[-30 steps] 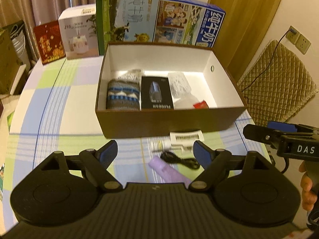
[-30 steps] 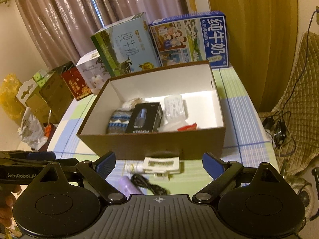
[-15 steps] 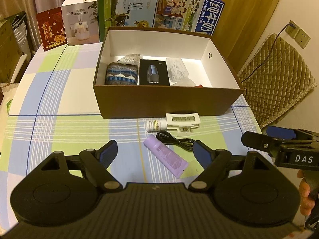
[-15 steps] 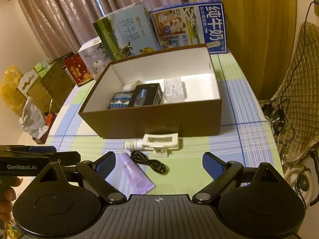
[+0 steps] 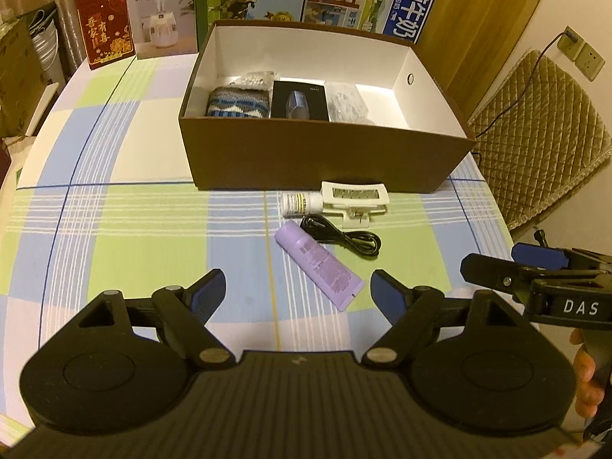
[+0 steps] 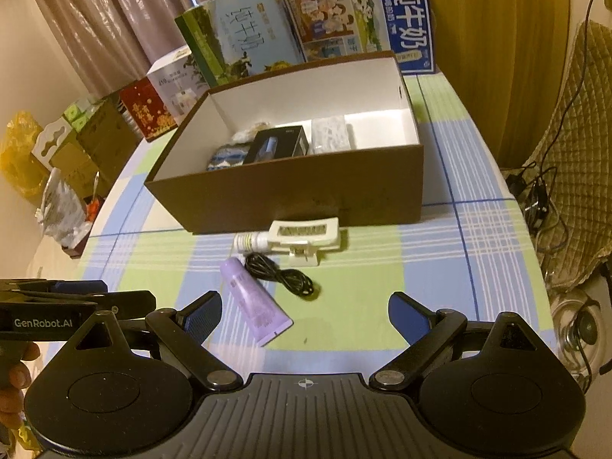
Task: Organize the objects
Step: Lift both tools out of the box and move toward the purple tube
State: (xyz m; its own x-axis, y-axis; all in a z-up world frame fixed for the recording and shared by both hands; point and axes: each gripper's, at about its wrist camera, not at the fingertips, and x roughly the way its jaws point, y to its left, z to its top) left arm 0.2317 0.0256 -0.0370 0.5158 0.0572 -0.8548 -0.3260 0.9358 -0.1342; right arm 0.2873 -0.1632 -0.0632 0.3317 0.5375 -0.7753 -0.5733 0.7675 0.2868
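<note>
Purple tube [image 5: 318,265] lies flat on your counter [image 5: 114,229] in the left wrist view, its long axis diagonal, cap end toward the brown box [image 5: 313,157], crimped end toward your left tool [image 5: 297,290], whose fingers stand apart and empty. From the right wrist, the tube [image 6: 254,302] sits beside the black cable [image 6: 281,275], ahead of your right tool [image 6: 305,311], also spread apart.
</note>
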